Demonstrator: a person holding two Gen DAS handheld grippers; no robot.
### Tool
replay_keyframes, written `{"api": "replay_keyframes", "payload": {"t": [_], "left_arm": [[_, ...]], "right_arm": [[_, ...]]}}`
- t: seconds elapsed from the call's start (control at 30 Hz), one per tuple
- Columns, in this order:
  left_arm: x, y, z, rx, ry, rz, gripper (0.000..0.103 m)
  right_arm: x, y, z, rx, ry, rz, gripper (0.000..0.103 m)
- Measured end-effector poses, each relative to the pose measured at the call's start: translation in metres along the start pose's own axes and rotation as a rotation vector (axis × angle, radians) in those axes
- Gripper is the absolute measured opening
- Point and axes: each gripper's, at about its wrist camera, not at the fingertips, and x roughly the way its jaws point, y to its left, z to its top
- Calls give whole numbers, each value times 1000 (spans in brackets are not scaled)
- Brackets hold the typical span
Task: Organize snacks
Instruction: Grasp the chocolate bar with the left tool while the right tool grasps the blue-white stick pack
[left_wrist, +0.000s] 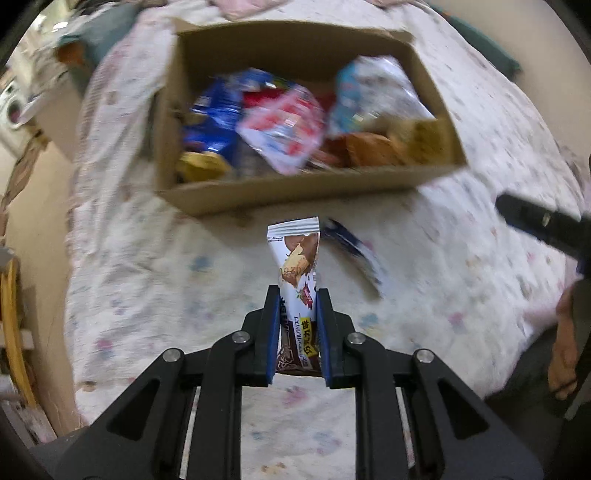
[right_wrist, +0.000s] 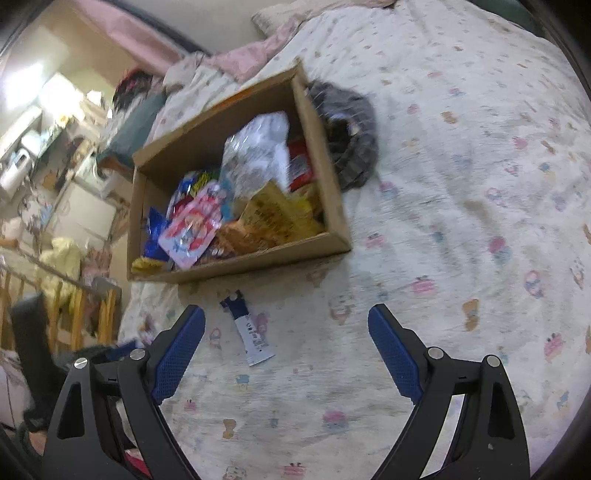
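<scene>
While left gripper clamps biscuit bar, right gripper gapes wide, blue packet between fingertips

Bed w/ cartoon-print sheet, pink blanket behind, wooden rail, cluttered bright shelves.

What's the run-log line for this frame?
left gripper: shut on snack bar | right gripper: open | blue-white packet: on bedsheet | cardboard box: holds snacks

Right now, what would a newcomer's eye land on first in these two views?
First, the brown-and-white snack bar clamped upright in the left gripper. Beyond it on the patterned bedsheet sits the cardboard box heaped with bright snack packets. The right gripper hangs wide open above a blue-and-white wrapper lying before the box.
</scene>
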Motion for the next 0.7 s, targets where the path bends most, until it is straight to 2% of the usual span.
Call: {"api": "replay_keyframes", "payload": {"t": [0.07,0.2,0.27,0.37,0.5,0.6,0.67,0.7], "left_arm": [[-2,6,0,-18,-18,9,15],[-6,17,0,-41,-42,34,15],[-7,25,0,-64,-37,37,15],[0,30,-2,-89,-17,44,15],[6,32,-1,-98,8,41,15],[8,31,-1,-95,12,47,15],[10,32,-1,-94,12,52,15],[11,32,-1,-91,11,58,15]], "right_arm": [[17,11,1,-24,48,-7,92],[64,34,-1,-55,216,27,90],[86,45,-3,-65,288,34,80],[110,63,-4,-147,323,-40,75],[133,75,-7,-209,349,-91,67],[145,83,-9,-247,367,-107,55],[151,86,-12,-277,373,-122,40],[153,88,-14,-292,373,-131,37]]}}
